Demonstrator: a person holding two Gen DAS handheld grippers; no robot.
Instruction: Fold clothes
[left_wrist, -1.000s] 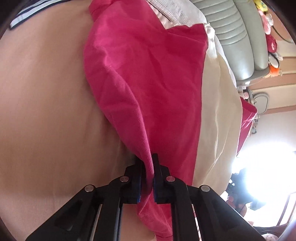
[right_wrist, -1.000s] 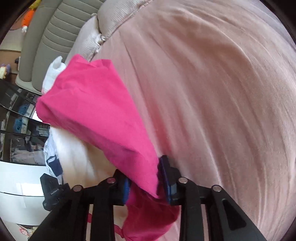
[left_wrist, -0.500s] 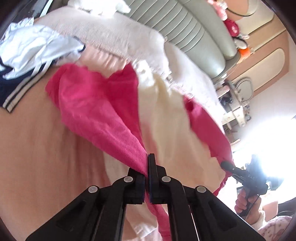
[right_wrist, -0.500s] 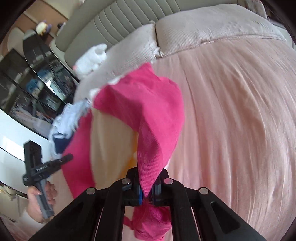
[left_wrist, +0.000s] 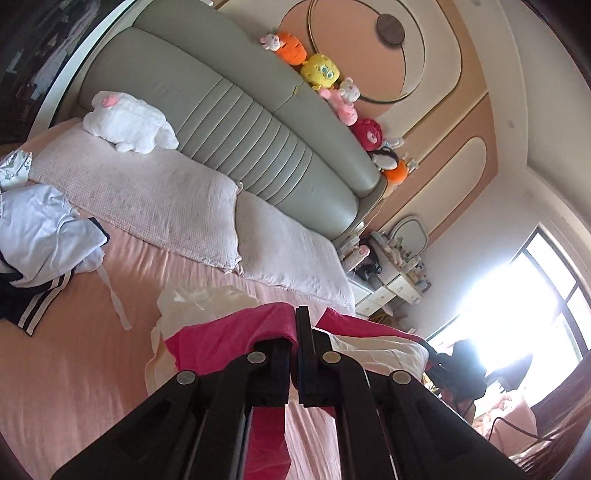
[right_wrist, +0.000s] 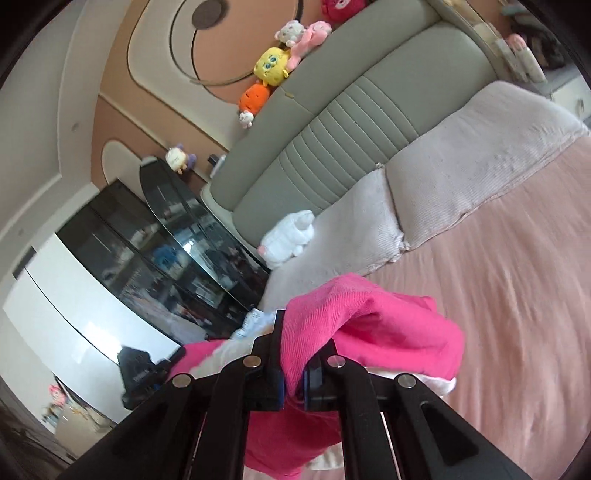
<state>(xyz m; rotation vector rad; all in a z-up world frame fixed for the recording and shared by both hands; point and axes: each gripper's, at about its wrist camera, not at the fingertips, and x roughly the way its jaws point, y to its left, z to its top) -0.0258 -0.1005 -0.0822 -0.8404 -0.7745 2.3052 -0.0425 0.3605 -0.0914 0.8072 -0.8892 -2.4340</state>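
Note:
A pink-and-cream garment (left_wrist: 221, 332) hangs lifted above the pink bed (left_wrist: 74, 369). My left gripper (left_wrist: 295, 325) is shut on one pink edge of it, the cloth pinched between the jaws and drooping below them. In the right wrist view the same garment (right_wrist: 388, 325) bunches over my right gripper (right_wrist: 293, 354), which is shut on another pink fold. The other gripper (right_wrist: 147, 365) shows dark at the lower left of that view, beyond the cloth. The garment's lower part is hidden under both grippers.
A white-and-navy garment (left_wrist: 40, 236) lies crumpled at the bed's left. Two pale pillows (left_wrist: 147, 199) and a white plush (left_wrist: 129, 125) rest against the grey headboard (left_wrist: 240, 122) topped with plush toys. A dark glass cabinet (right_wrist: 155, 258) stands left of the bed.
Both grippers rose with the garment, and the views swung from the bedsheet up to the headboard and wall. The right jaws closed tighter on the pink fold.

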